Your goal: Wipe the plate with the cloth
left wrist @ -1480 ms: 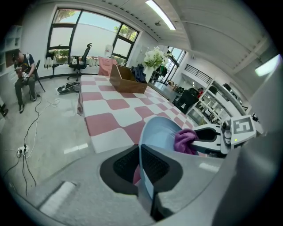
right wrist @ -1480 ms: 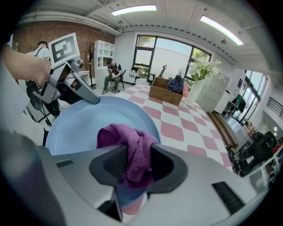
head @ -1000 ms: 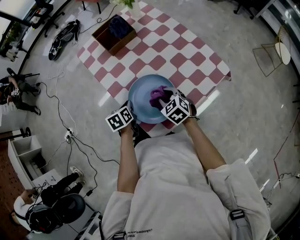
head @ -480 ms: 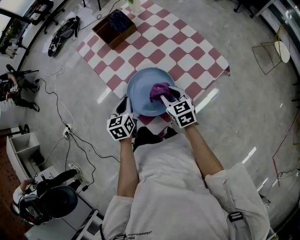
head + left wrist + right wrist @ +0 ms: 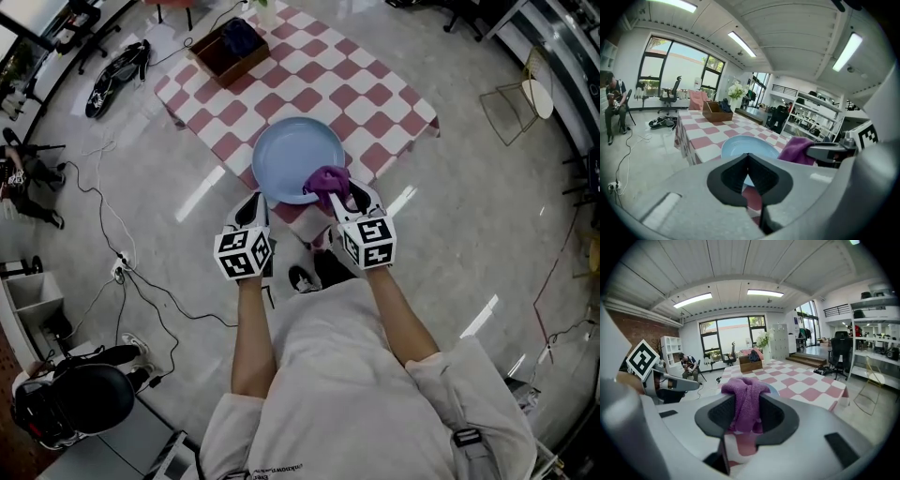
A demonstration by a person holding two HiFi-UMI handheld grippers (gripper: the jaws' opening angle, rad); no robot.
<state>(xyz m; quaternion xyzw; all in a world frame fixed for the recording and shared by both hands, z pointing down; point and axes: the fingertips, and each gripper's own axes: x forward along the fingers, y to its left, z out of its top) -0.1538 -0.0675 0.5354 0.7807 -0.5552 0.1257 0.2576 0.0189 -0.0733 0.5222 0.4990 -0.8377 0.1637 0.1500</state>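
Two tools work at the near edge of the counter (image 5: 361, 89), which has a red-and-white checked cover. The right hand-held gripper (image 5: 339, 199) is clamped on the purple cloth (image 5: 327, 178) — in the right gripper view the fabric bunches between the jaws and hangs down in front of them. From the head view the cloth lies over the near right rim of the pale blue plate (image 5: 292, 155); whether it presses on the surface cannot be told. The plate rests flat on the counter close to its near edge. The left hand-held gripper (image 5: 254, 202) is just beside the plate's near left rim, jaws together with nothing between them. At the counter's far corner stands a brown box (image 5: 228, 49), well apart from the plate.
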